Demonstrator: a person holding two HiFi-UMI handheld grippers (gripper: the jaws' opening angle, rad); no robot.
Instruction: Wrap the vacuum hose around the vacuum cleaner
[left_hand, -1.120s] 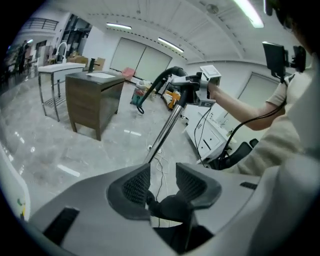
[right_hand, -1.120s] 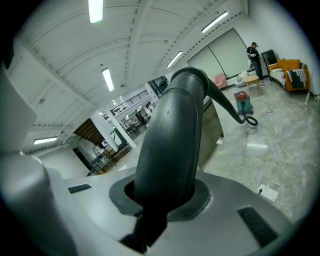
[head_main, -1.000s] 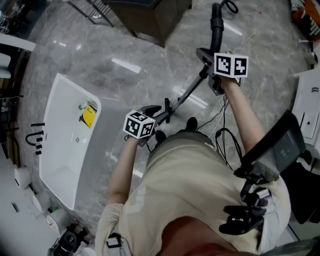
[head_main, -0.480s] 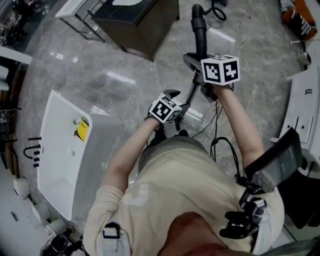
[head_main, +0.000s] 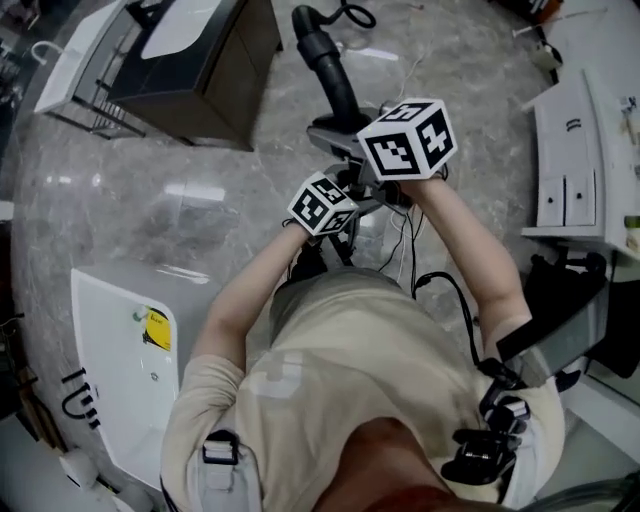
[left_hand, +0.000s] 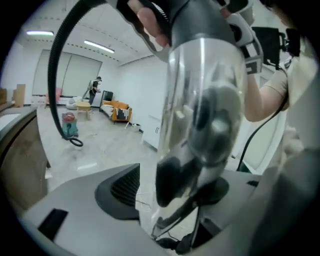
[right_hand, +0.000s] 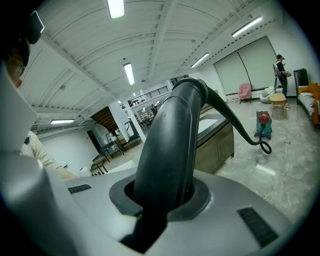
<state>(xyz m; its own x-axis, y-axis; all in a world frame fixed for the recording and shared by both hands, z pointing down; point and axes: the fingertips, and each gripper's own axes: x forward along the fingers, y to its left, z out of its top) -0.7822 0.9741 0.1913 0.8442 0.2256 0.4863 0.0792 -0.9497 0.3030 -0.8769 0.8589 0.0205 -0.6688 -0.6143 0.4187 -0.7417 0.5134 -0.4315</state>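
Right claw (right_hand: 165, 197) is pressed onto the black hose handle (right_hand: 167, 145), which is held up in front of the person. Left claw (left_hand: 170, 200) is spread, its jaws having just been opened. The shiny wand tube (left_hand: 200, 115) is seen between them, not pinched. From the handle the thin hose (right_hand: 240, 129) is run down in an arc to the vacuum cleaner (right_hand: 263, 123), stood well apart on the grey floor (head_main: 180, 160).
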